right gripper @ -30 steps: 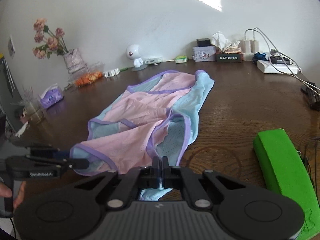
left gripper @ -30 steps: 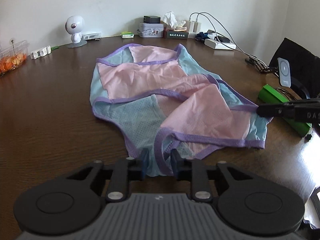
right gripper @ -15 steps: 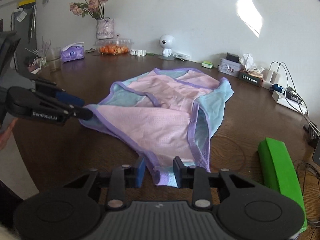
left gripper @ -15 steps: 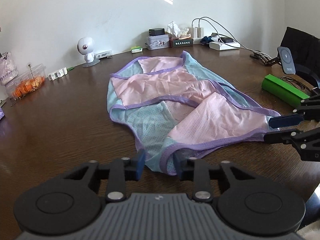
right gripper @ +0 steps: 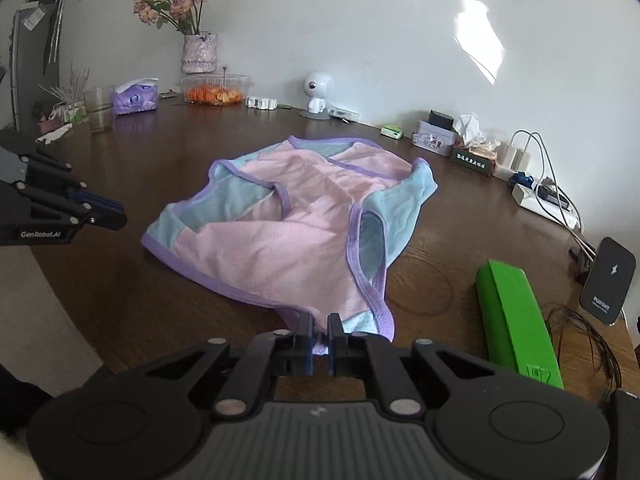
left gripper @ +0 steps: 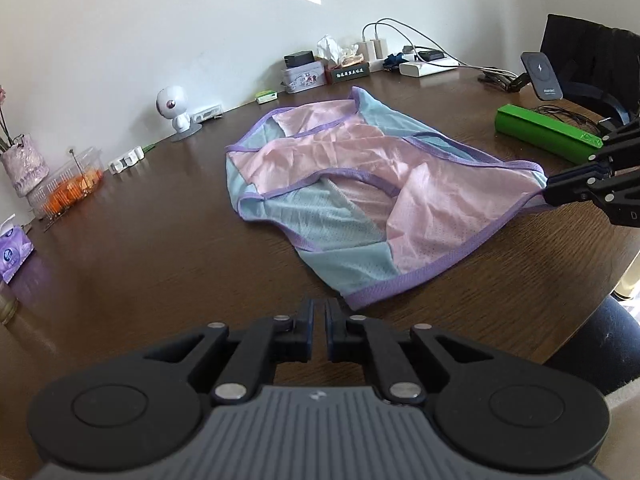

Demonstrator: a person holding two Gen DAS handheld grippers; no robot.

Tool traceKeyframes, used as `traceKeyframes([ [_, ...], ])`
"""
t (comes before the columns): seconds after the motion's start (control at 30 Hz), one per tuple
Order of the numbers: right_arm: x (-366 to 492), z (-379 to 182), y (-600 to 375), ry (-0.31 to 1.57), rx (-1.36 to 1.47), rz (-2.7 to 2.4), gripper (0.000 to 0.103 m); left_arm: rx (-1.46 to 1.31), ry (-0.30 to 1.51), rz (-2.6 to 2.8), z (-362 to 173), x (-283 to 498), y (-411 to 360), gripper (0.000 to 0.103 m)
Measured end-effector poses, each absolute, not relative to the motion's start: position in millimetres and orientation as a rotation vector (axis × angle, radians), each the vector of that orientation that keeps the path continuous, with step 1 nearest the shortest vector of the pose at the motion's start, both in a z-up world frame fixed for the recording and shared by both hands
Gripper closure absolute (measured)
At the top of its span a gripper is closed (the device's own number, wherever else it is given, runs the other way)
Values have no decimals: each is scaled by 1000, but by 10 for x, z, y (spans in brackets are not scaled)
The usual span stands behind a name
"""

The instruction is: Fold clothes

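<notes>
Item: garment [left gripper: 360, 184], a sleeveless mesh top in pink and pale blue with purple binding. It lies crumpled and partly doubled over on the middle of the brown surface [left gripper: 140, 248], with its lower hem toward the near edge. Left tongs [left gripper: 318, 318]: fingers parted by a narrow gap and just now opening, with nothing between them. The near hem corner lies just beside the right-hand finger, not inside the gap. Right tongs [right gripper: 320, 332]: just now closing, pinching the purple binding at the other hem corner, which is lifted slightly off the surface. Hazards, as judged:

1. Only one corner is secured, so any pull from the right tongs alone would likely skew the hem and drag the whole piece across the surface.
2. The left tongs could close on air or on the surface, because the corner sits to one side of them.
3. The mesh looks thin and slick, and the right pinch holds only the binding, so it may slip out under tension.
4. The cloth is layered, so a grab may catch one layer only and the fold would open up.
5. Creases already in the middle would be folded in.
6. A green case [right gripper: 516, 320] and cables [right gripper: 552, 184] lie toward the right edge, where a swung corner may snag.
</notes>
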State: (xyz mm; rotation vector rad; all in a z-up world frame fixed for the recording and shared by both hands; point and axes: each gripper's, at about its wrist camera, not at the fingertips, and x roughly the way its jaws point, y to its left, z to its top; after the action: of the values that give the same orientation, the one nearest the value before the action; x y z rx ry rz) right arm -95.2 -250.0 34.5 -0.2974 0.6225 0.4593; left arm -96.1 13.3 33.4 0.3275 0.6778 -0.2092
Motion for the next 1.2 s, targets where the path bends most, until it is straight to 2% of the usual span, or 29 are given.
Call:
traceKeyframes([
  [0.03,-975,323,-2496,622,-306,450,95,310,676,-220,336,-972,133,65],
  [0.1,-1021,299,-2468,608,-339,439,87,299,645,-245,359,-992,109,39],
  [0.13,-1043,290,-2449,595,-365,436,82,314,628,-260,361,-988,80,37],
  [0.23,-1039,222,-2381,585,-453,404,81,386,616,-309,312,-930,-32,37],
  [0.3,-1000,186,-2358,591,-473,388,85,430,627,-340,258,-888,-111,37],
  [0.37,-928,187,-2362,595,-442,372,99,446,628,-361,217,-880,-179,37],
  [0.57,-944,569,-2347,436,-343,331,101,502,596,-340,142,-782,-363,37],
  [0.67,-957,646,-2330,414,-362,321,101,500,571,-298,169,-742,-349,37],
  [0.77,-965,607,-2307,429,-385,324,101,403,584,-293,262,-681,-222,48],
  [0.8,-964,577,-2298,439,-391,326,101,375,590,-293,291,-663,-184,58],
  [0.83,-962,550,-2290,446,-393,328,101,366,589,-283,301,-652,-168,74],
  [0.9,-962,509,-2278,456,-392,331,101,379,578,-252,291,-638,-170,100],
  [1.1,-876,251,-2274,538,-382,319,100,351,527,-205,374,-654,-111,101],
  [1.2,-868,108,-2228,571,-408,300,95,327,507,-194,443,-680,-79,101],
])
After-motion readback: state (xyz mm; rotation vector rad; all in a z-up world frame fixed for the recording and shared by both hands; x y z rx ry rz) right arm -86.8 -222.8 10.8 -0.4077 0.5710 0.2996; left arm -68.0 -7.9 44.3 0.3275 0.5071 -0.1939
